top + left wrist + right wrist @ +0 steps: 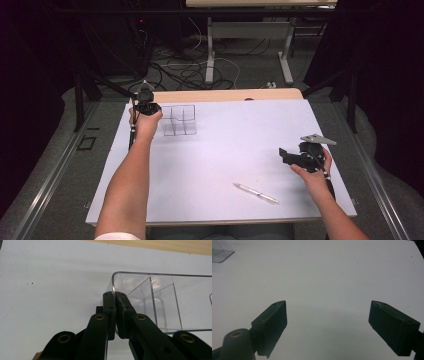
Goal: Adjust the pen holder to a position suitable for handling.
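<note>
— Clear plastic, that organiser [179, 120], and thin-walled. It sits at the far left of the white table [240, 150], and the left gripper [115, 298] has its jaws pinched shut on one end wall, right at the rim.

— One pad inside, one outside?

— Yes, as the left gripper view shows it. The wall is the only thing between them.

— So what worries you?

— The bite is at a top corner. My guess is that a lift from there would let the far end sag and the box swing or twist out of the pads. Smooth plastic on hard pads could slip, too.

— And a drag instead of a lift?

— Then the base might catch on the sheet and tip toward the hand.

— The other hand?

— The right gripper [328, 322] hovers over bare table at the right, jaws wide apart, holding nothing. The pen [255, 193] lies near the front edge, just left of that hand, well apart from the organiser.
</note>
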